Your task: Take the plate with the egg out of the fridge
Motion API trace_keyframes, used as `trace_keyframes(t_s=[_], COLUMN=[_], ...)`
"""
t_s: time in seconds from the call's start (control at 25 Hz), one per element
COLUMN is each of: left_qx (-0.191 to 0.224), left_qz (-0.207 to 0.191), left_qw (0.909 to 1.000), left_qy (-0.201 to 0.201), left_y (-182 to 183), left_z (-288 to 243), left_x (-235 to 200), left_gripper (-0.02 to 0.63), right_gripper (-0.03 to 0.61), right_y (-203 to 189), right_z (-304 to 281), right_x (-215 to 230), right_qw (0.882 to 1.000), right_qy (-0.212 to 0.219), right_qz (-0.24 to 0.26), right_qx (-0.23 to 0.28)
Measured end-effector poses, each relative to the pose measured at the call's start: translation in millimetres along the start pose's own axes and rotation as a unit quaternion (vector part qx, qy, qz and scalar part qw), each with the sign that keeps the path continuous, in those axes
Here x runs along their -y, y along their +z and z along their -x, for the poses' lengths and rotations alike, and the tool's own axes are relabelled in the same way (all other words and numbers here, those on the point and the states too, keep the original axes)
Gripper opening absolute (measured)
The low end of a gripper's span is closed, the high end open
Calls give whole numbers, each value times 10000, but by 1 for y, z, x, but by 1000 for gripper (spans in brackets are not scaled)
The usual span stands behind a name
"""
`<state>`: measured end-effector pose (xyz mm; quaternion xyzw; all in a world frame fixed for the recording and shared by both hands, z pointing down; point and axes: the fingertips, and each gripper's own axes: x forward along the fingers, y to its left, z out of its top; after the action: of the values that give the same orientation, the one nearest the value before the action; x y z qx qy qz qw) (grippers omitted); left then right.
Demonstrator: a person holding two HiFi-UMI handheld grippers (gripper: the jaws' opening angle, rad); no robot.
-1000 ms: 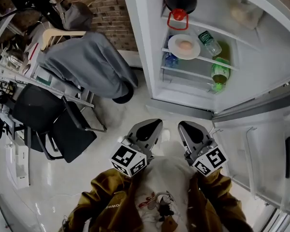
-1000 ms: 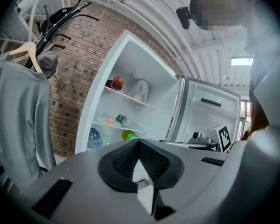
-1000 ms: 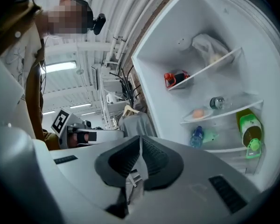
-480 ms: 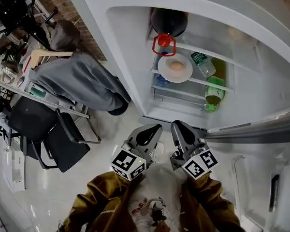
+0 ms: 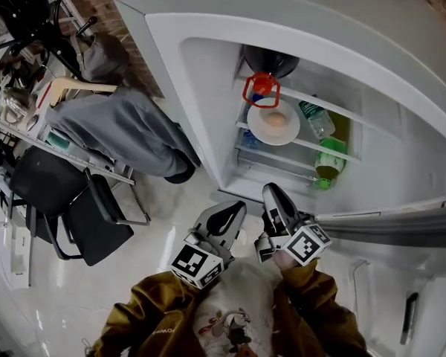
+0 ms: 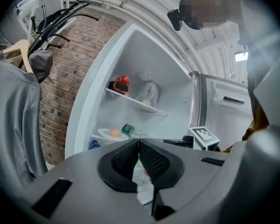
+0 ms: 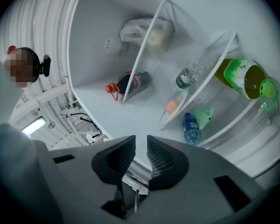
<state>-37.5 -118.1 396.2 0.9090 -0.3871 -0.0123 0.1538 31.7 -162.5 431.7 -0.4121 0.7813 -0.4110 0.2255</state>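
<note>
1. Resting on a clear shelf (image 5: 310, 143) inside the open white fridge (image 5: 201, 88), the round white plate (image 5: 273, 123) carries a pale brown egg (image 5: 276, 119)
2. A dark cola bottle with a red cap (image 5: 264, 62) lies above the plate, and a green plastic bottle (image 5: 328, 158) lies to its right
3. The left hand-held gripper (image 5: 236, 207) has its jaws pressed together, empty, well short of the plate
4. The right hand-held gripper (image 5: 270, 193) has just been opening its jaws, which stand narrowly apart with nothing between them

Brick wall (image 6: 60, 92) on the left, shiny pale floor (image 5: 171, 225), black chair (image 5: 44, 177) beside some big grey cloth (image 5: 119, 132).
</note>
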Motion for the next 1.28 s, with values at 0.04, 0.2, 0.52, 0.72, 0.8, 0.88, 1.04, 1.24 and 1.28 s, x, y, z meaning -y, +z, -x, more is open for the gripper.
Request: trace_keyframes(t_s=[0.04,0.2,0.52,0.72,0.8,0.88,1.04,1.24,1.28], left_qx=[-6,-102,-192,-249,-284,-340,-472,-522,-514], left_qz=[41,225,163,104,85,67,-14,-161,-163], left_qw=[10000,9997,9994,9991,9987,9981,9962,9947,9947], left_qy=[19,9,-253,-315,-404,-507,-738,-869,-871], left_y=[-1,-8,-11,-9,-9,-9,-10,-10,-10], left_z=[0,-3,-16,-21,-23,-24,-29,-31,-31], left_x=[-2,-7,-6,-12,-13,-12,-8,-6,-8], left_gripper=[9,9,9,11,11,11,11,11,11], right_gripper=[61,78,120,120,120,120,120,121,121], right_y=[2,14,28,34,36,37,40,48,49], right_z=[-2,-14,-35,-48,-52,-57,-64,-69,-71], right_x=[3,14,51,63,68,72,80,91,93], right_qw=[9999,9992,9935,9863,9821,9785,9721,9676,9672], right_qy=[-28,-78,-553,-719,-757,-757,-838,-941,-959], right_qz=[-151,-386,-982,-1455,-1687,-1870,-2129,-2255,-2263], right_qx=[15,46,148,296,372,438,523,631,639])
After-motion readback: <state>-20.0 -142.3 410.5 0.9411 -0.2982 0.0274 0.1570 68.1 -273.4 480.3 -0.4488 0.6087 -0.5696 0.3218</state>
